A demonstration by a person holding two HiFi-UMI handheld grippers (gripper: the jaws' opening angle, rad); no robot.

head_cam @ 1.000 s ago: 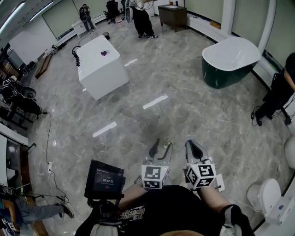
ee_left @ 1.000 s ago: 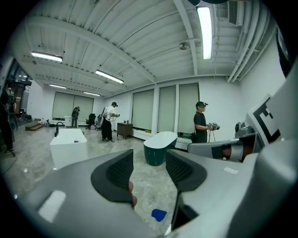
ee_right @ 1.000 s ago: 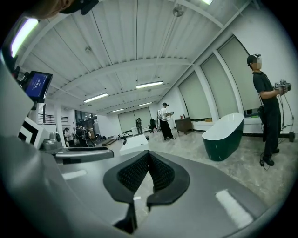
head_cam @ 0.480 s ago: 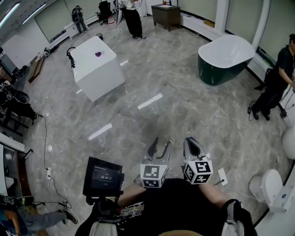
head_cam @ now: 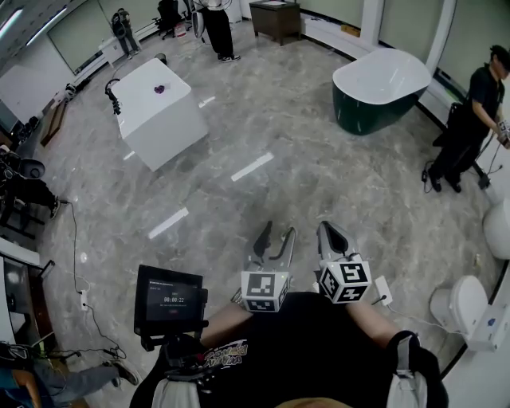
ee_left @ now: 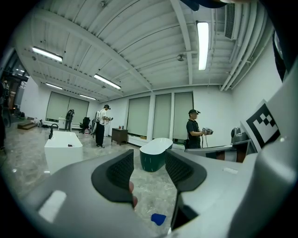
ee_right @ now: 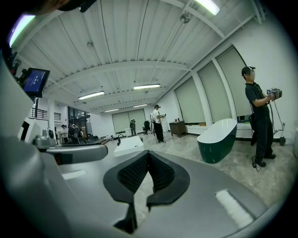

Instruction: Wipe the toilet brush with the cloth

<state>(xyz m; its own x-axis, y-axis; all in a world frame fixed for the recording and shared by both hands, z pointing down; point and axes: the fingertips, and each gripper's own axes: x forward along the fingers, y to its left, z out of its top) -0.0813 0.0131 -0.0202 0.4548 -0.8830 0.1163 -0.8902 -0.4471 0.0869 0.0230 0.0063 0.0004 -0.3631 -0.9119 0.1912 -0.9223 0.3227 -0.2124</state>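
Grey marbled floor (head_cam: 319, 183) runs through a large hall with strip lights overhead. The toilet brush cannot be made out in any view. One small blue item (ee_left: 158, 218) lies on the floor just below the left gripper's jaws; whether it is the cloth cannot be told.

Count, working outward:
- Two grippers, held side by side and apart, close in front of the person's body, each with one marker cube.
- One monitor (head_cam: 167, 299) at the person's left.
- One toilet (head_cam: 458, 307) at the lower right of the head view.
- Two bathtubs: one white block-shaped tub (head_cam: 155, 111) at upper left, and one oval tub (head_cam: 378, 88), green outside and white inside, at upper right, well apart.
- One dark cabinet (head_cam: 275, 16) at the far wall.
- One person in black (head_cam: 470, 131) beside the oval tub; two more persons at the far end.

Left gripper (head_cam: 276, 235): jaws stand apart, having just closed a little. Nothing is pressed between the pads; floor and the oval tub show through the gap.

Right gripper (head_cam: 328, 233): pads meet at the tips and it holds nothing.
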